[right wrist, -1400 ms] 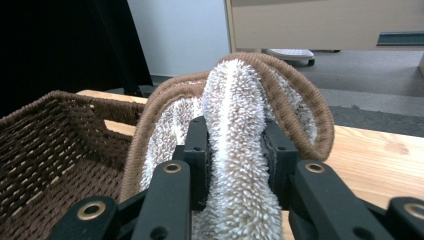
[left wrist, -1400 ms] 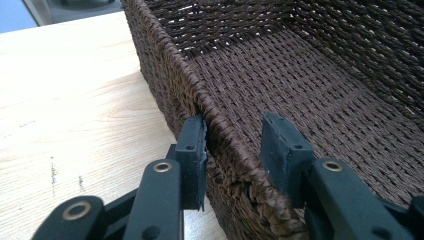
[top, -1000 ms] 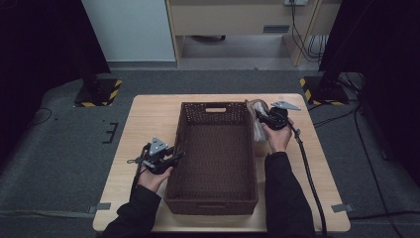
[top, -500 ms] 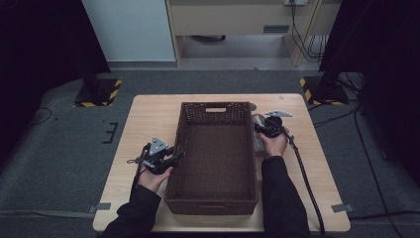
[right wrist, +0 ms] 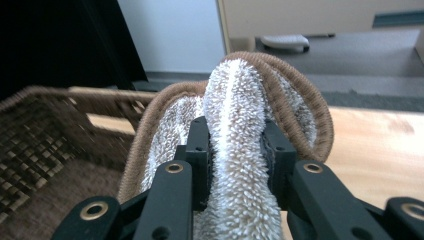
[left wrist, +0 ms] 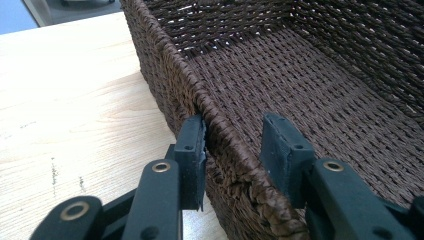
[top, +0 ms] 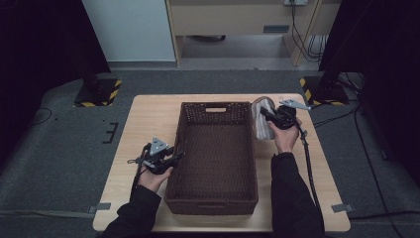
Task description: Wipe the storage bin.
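The right hand-held gripper (top: 267,115) is raised over the far right part of the worktop (top: 148,119), just beside the right wall of the brown woven basket (top: 216,203). The right forearm, in a dark sleeve, runs up along the basket's right side, and the jaws point left and away, toward the basket's far right corner. In the right gripper view the two black jaws are closed on a fold of a shaggy white towel (right wrist: 235,115) with a brown stitched edge; the pile bulges between the pads and the cloth curls up and over them. In the high view the towel (top: 260,116) hangs in a bunch at the basket's far right corner.

The left hand-held gripper (top: 174,157) is held low at the basket's left wall, the left forearm coming in from the near edge of the worktop. Its jaws straddle the rim — in the left gripper view the outer pad lies against the outside of the weave and the inner pad stands a little off the inside, so the jaws are part open around the wall (left wrist: 230,145) rather than clamped on it.

The worktop is pale wood, bare around the basket. It stands on grey carpet, with dark curtains at both sides, yellow-and-black striped stand feet (top: 96,94) beyond the far corners, and a light cabinet (top: 237,20) behind.
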### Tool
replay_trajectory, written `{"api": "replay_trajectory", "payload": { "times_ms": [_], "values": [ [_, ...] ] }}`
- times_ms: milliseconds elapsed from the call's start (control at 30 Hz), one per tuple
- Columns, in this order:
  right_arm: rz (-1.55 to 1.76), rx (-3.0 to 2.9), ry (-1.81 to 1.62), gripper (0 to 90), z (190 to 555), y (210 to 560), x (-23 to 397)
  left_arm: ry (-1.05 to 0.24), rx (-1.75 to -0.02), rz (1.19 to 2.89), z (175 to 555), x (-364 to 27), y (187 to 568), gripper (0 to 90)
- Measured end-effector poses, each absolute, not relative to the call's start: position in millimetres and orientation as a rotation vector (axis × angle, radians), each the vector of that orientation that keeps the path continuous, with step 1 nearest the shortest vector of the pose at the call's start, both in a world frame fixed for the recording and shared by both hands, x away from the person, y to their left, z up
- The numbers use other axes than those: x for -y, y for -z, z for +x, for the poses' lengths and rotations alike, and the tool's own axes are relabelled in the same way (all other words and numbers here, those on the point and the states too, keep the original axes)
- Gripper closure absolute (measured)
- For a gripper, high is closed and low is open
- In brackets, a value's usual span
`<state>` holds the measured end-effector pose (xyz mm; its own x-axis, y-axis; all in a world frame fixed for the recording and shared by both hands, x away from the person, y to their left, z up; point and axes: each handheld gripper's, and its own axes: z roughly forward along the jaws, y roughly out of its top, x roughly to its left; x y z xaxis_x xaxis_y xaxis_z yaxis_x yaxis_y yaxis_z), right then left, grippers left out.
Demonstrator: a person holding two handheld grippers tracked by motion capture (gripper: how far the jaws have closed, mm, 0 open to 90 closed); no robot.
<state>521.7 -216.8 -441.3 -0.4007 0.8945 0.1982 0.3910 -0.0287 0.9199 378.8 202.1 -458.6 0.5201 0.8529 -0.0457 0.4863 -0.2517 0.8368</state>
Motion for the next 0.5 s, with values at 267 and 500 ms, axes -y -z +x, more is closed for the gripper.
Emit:
{"api": "replay_trajectory", "payload": {
  "times_ms": [267, 500],
  "values": [
    [1.348, -1.858, -1.372, 71.7, 532, 460, 202, -0.537, -1.099, 1.901, 379, -202, 459, 61.3],
    [1.42, -1.949, -1.243, 71.9, 536, 493, 197, -0.538, -1.099, 1.903, 379, -202, 459, 61.2]
  ]
}}
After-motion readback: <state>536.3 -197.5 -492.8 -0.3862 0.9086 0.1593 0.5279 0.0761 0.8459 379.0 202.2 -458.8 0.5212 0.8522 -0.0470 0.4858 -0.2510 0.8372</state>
